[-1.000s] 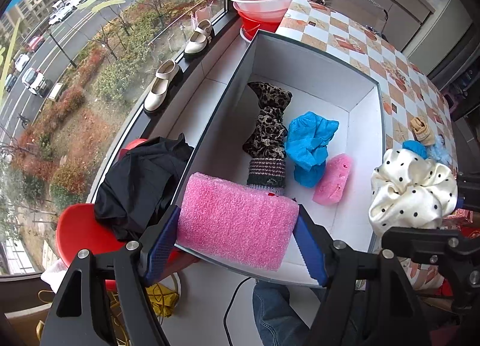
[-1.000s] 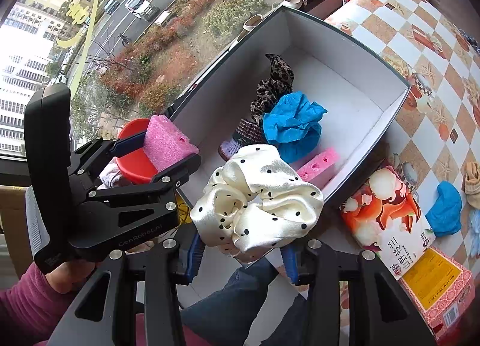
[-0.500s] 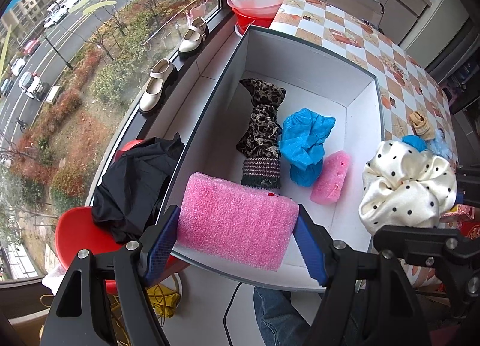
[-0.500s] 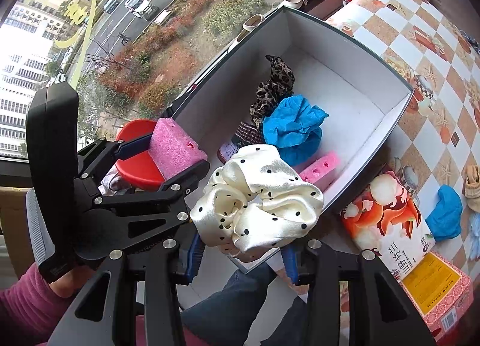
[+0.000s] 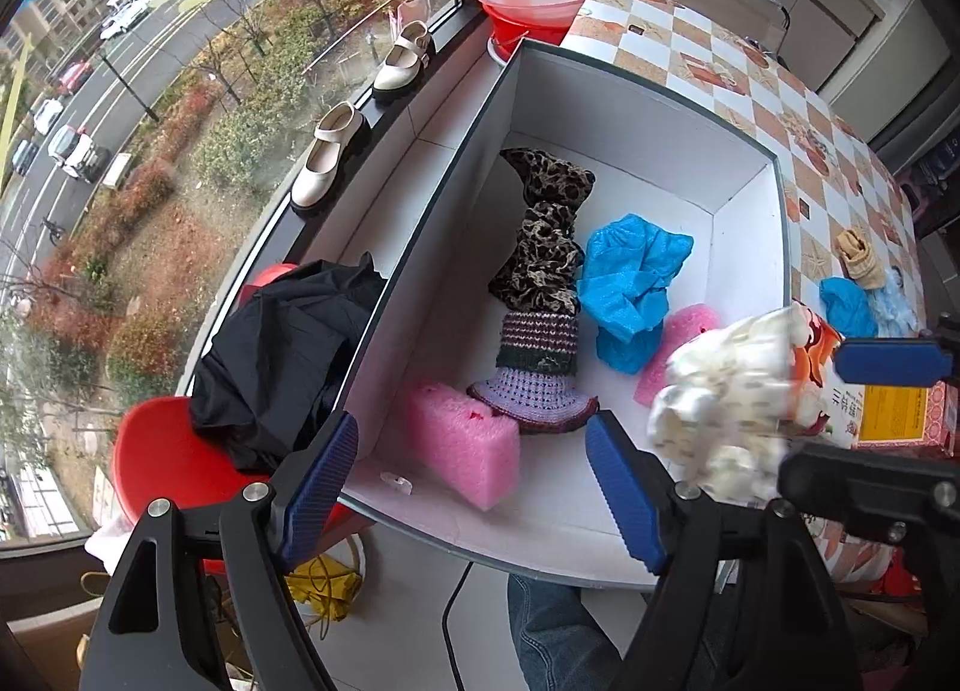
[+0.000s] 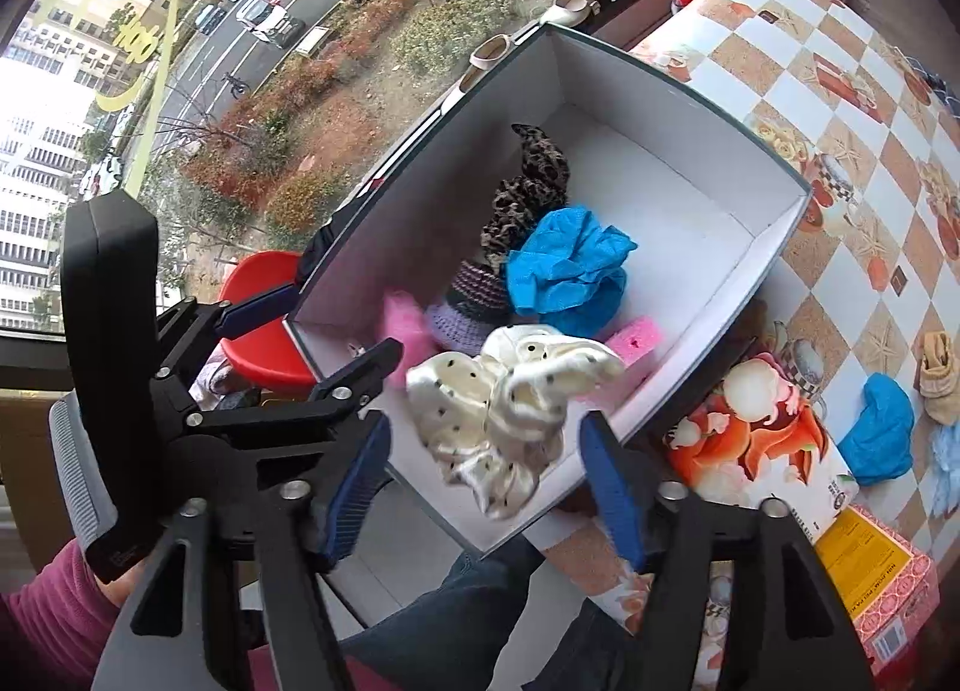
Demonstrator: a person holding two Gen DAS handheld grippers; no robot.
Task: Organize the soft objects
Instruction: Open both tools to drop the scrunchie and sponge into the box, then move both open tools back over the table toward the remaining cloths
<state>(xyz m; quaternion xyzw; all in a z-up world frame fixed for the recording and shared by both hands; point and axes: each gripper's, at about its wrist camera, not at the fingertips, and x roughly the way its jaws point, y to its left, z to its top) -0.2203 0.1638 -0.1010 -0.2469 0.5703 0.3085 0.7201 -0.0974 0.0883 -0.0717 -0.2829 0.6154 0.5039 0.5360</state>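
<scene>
Both grippers hover over the near end of the white box [image 5: 630,109], jaws spread wide. The left gripper [image 5: 471,478] holds nothing; the pink foam block [image 5: 465,445] lies inside at the near wall. The right gripper [image 6: 483,490] is released too, the blurred polka-dot scrunchie [image 6: 510,415] seemingly loose between its fingers.

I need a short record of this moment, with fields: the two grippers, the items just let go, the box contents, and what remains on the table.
left gripper: open, empty
right gripper: open, empty
pink foam block: lies in white box, near corner
polka-dot scrunchie: blurred, between the open fingers, over the box's near edge
also in box: leopard scrunchie, knitted piece, blue shoe cover, pink sponge
on table: blue cloth, tan item, printed carton
</scene>
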